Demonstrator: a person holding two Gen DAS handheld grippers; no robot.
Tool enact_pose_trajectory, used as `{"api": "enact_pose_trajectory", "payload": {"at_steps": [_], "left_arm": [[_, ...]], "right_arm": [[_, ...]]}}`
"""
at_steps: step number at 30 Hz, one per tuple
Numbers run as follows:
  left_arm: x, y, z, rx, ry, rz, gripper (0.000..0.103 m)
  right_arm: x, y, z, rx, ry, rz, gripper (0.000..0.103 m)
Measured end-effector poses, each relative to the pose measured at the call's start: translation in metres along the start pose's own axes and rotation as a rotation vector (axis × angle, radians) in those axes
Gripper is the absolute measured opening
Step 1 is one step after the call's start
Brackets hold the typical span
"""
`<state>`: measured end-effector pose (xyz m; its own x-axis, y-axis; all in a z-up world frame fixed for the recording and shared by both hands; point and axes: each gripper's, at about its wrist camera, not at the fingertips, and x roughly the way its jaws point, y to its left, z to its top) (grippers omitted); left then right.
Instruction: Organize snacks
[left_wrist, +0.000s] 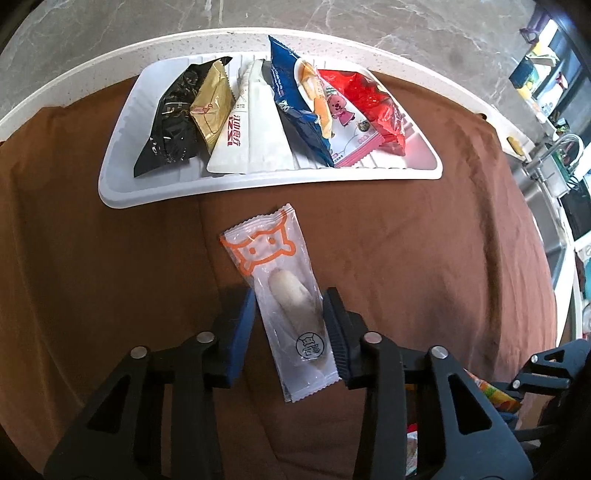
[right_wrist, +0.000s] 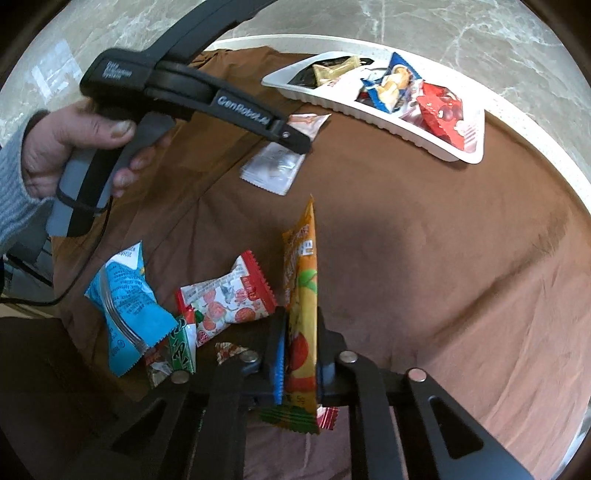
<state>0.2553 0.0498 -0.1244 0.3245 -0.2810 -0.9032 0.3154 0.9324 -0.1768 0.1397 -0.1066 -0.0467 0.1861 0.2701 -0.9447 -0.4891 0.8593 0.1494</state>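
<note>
A clear packet with an orange cat outline (left_wrist: 280, 295) lies flat on the brown cloth, lengthwise between the blue pads of my left gripper (left_wrist: 291, 306). The pads stand close against its long edges and the wrapper shows no buckling. In the right wrist view the same gripper (right_wrist: 299, 146) dips onto that packet (right_wrist: 273, 170). My right gripper (right_wrist: 301, 325) is shut on an orange-yellow fruit snack packet (right_wrist: 301, 280), which stands on edge above the cloth. The white tray (left_wrist: 258, 184) beyond holds several snack packets in a row.
Loose snacks lie left of my right gripper: a light blue bag (right_wrist: 125, 306), a white-and-red packet (right_wrist: 225, 299) and a green one (right_wrist: 181, 350). A hand (right_wrist: 74, 147) grips the left tool. The round table's white rim (right_wrist: 535, 122) curves behind the tray (right_wrist: 369, 110).
</note>
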Motion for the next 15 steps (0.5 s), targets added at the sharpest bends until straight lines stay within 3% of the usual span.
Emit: {"api": "enact_pose_trajectory", "payload": {"at_steps": [7,15], "left_arm": [[-0.003,0.008,-0.005,-0.026,0.0,-0.039,0.024],[-0.013,0.011,-0.009,-0.056,-0.007,-0.11,0.024]], "right_arm": [[-0.007,-0.017,-0.001,0.113,-0.027,0.072,0.008],[-0.014,-0.036,0.001,0.246,-0.063,0.168,0.008]]}}
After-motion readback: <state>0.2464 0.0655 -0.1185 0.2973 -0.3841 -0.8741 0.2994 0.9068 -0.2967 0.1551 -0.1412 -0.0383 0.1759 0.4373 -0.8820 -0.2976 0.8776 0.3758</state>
